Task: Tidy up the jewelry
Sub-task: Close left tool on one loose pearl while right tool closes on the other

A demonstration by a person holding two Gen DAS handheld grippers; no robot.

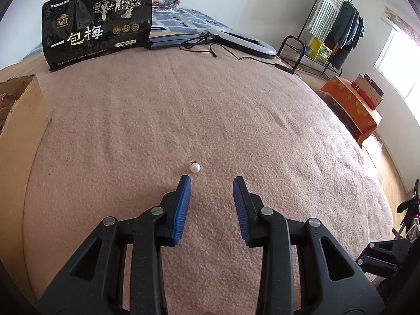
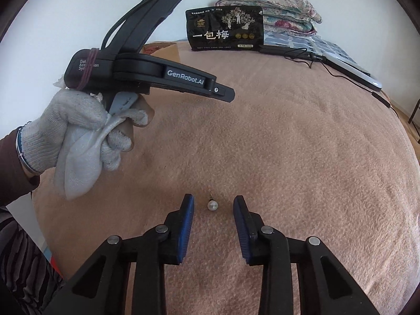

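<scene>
A single pearl stud earring (image 1: 195, 167) lies on the pink blanket (image 1: 210, 105). In the left wrist view it sits just beyond the left fingertip of my left gripper (image 1: 212, 181), which is open and holds nothing. Seen from the right wrist, the pearl earring (image 2: 212, 205) lies between the blue fingertips of my right gripper (image 2: 214, 200). Those pads stand apart from it on both sides, so the gripper is open. A gloved hand (image 2: 65, 126) holds the left tool's black housing (image 2: 168, 76) together with a grey cloth pouch (image 2: 78, 162).
An open cardboard box (image 1: 23, 115) stands at the blanket's left edge. A black snack bag (image 1: 97, 23) leans at the back, beside a flat lamp with a trailing cable (image 1: 236, 42). Folded quilts (image 2: 283, 8) lie behind. A clothes rack (image 1: 336, 26) and an orange box (image 1: 351, 105) stand off the bed.
</scene>
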